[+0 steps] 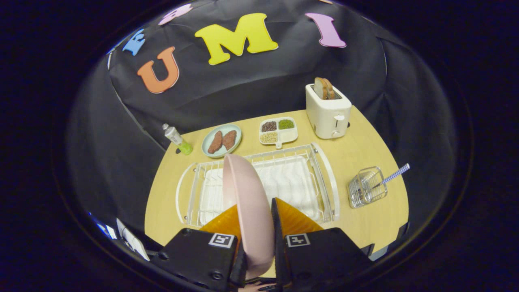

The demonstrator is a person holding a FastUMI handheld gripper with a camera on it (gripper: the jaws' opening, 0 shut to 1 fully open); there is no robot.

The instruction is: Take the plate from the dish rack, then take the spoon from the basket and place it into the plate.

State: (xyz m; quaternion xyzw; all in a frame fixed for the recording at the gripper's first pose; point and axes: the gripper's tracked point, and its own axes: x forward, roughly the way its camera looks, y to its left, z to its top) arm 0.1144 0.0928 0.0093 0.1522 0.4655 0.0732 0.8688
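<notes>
A pale pink plate stands on edge between my two fingers, and my gripper is shut on its rim. It is held above the white wire dish rack, which lies just ahead on the wooden table. To the right of the rack stands a small wire basket with a spoon's blue checked handle sticking out toward the right.
Beyond the rack are a bluish plate with two brown patties, a divided tray of grains, a white toaster with bread and a small green-bottomed bottle. Bare table lies in front of the basket.
</notes>
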